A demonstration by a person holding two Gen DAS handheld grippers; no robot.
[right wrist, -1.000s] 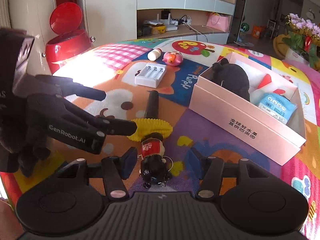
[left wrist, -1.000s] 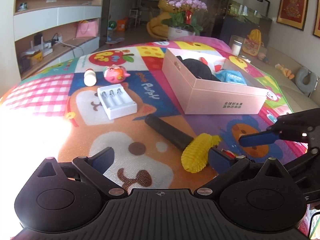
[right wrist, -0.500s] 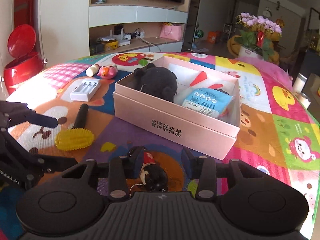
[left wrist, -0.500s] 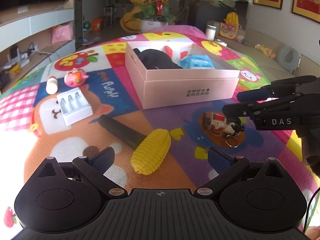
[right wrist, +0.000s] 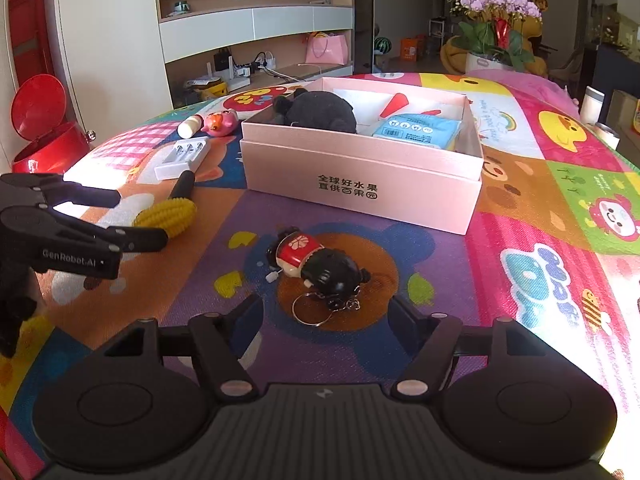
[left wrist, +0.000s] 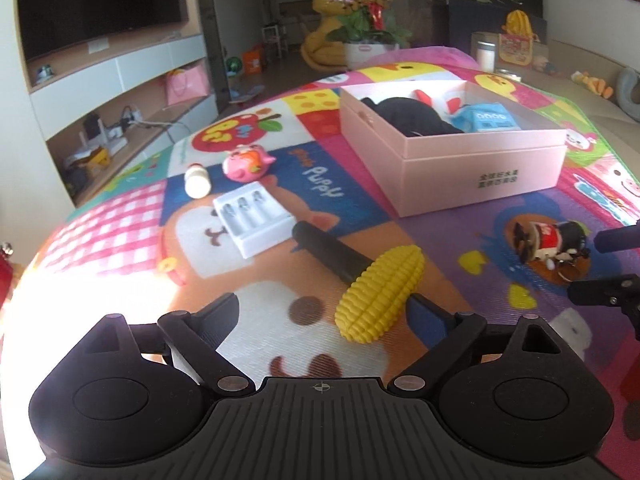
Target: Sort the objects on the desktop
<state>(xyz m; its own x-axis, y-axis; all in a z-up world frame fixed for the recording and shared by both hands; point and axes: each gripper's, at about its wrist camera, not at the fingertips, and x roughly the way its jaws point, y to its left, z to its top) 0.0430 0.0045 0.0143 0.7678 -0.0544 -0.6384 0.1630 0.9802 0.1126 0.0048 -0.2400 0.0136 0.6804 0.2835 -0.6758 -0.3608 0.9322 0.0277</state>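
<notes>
Right tongs [right wrist: 326, 320] just opening, doll keychain [right wrist: 316, 264] lying loose between them (on the play mat [right wrist: 520, 240]), left tongs [left wrist: 320, 316] wide, narrowing slightly, corn toy [left wrist: 380, 294] unpinched, pink box [right wrist: 360, 184] beyond.

A bright cartoon play mat [left wrist: 256, 336] carries everything. On it stands an open pink box [left wrist: 480, 168]. Before the box lies a doll keychain [right wrist: 316, 264] on its side, on an orange patch. To the left lies a corn-shaped brush [left wrist: 380, 292] with a black handle, and just beside the handle's end a white tray [left wrist: 252, 224]. Behind the tray lie a small white bottle [left wrist: 197, 184] and a pink pig toy [left wrist: 248, 162], close together.
</notes>
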